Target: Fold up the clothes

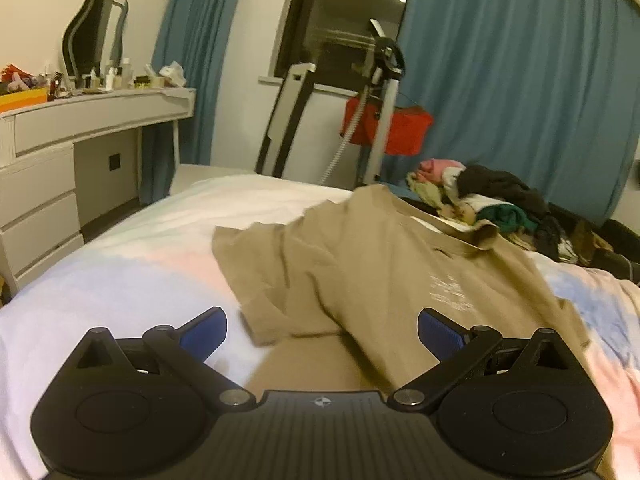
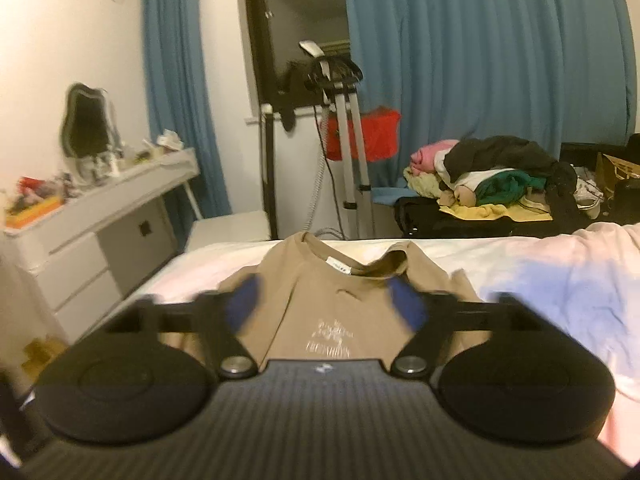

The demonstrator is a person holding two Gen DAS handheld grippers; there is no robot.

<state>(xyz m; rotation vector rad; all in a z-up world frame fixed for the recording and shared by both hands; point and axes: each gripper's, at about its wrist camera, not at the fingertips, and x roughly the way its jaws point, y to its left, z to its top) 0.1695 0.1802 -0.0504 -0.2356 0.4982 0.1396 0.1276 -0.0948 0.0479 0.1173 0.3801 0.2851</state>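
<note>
**Left wrist view: both tongs spread wide over a tan shirt, nothing gripped**

Left tongs (image 1: pixel 322 330): blue pads (image 1: pixel 205 332) far apart, holding nothing. Tan cloth lies between and below them, but neither pad presses on it as far as I can see.

Right tongs (image 2: pixel 326 304): also wide open and empty. Pads blurred in this view, so exact spacing is rough. They frame the shirt's chest print.

T-shirt (image 1: pixel 372 264): tan, lying on the bed (image 1: pixel 132 264), collar (image 2: pixel 360 266) pointing away toward the window, white label showing inside the neck. Print faces up. From the left view the near sleeve side is rumpled and doubled over itself; the body is ridged with creases, not flat.

Beyond: pile of unfolded clothes (image 2: pixel 492 172) on a dark case past the bed's far edge, well apart from the shirt. Garment steamer stand (image 2: pixel 348 152) by the window; white dresser (image 1: pixel 60 152) to the left, cluttered on top.

Risks, as I judge them:
- Folding over the bunched sleeve would lock in the wrinkles and give a lopsided fold; cause is skipping the flattening.
- Closing the pads deep into the cloth could pinch the bedsheet along with the shirt and drag it.
- Grabbing one layer only at the doubled edge would let the rest slide out.
</note>
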